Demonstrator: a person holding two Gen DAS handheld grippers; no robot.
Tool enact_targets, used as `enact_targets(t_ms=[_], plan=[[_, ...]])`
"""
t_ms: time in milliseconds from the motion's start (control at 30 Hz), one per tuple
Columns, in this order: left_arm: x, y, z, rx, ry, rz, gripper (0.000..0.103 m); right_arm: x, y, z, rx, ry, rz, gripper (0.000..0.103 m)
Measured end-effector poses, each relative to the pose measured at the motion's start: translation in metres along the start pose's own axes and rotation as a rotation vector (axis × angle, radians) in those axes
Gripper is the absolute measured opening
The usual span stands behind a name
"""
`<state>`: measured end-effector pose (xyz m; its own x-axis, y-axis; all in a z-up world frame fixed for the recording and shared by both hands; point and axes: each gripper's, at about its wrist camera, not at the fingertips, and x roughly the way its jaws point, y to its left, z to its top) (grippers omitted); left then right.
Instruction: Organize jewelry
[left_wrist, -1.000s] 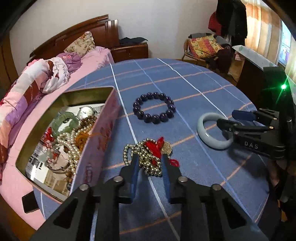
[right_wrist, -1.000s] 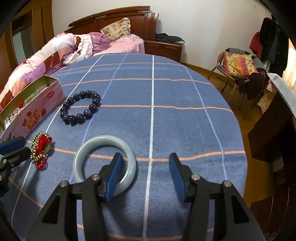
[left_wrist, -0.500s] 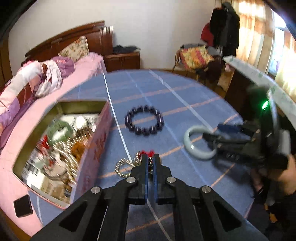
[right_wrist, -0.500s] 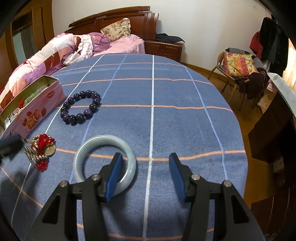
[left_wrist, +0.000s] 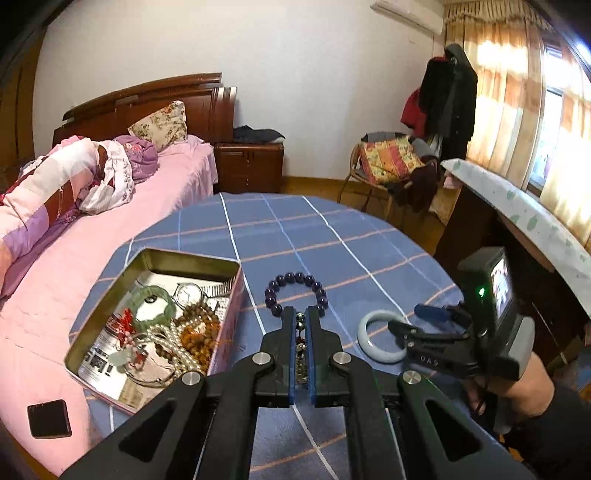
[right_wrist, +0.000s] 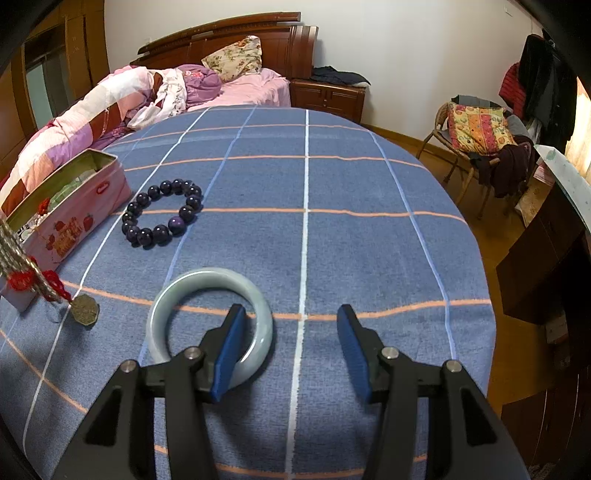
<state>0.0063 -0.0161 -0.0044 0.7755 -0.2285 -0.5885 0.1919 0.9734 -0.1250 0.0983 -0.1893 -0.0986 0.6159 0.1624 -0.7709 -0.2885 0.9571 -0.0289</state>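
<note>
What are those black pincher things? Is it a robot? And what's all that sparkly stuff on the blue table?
It's no robot. A person holds a pinching tool in each hand, and each tool has a camera looking along its jaws. So there are two pictures, one from each tool.

The left gripper has its jaws squeezed shut on a silver bead chain with a red knot and a coin, lifted so it dangles above the blue checked tablecloth.

The right gripper has its jaws open, one of them inside a pale jade bangle lying on the cloth.

A dark purple bead bracelet lies nearby. The pink tin already holds pearls, a watch and more bracelets.
</note>
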Motion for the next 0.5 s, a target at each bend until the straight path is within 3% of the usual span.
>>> enact_targets(t_ms=[233,400,500], plan=[[0.009,0.004,-0.005,-0.016,0.028,-0.020,0.003,-0.001,0.002,-0.001,-0.022,-0.013,0.002,0.024],[-0.013,0.007,0.006,0.002,-0.042,-0.017,0.003,-0.001,0.003,0.000,-0.016,-0.012,0.006,0.023],[-0.011,0.012,0.006,0.000,-0.031,-0.019,0.003,-0.001,0.002,0.000,-0.009,-0.009,0.010,0.024]])
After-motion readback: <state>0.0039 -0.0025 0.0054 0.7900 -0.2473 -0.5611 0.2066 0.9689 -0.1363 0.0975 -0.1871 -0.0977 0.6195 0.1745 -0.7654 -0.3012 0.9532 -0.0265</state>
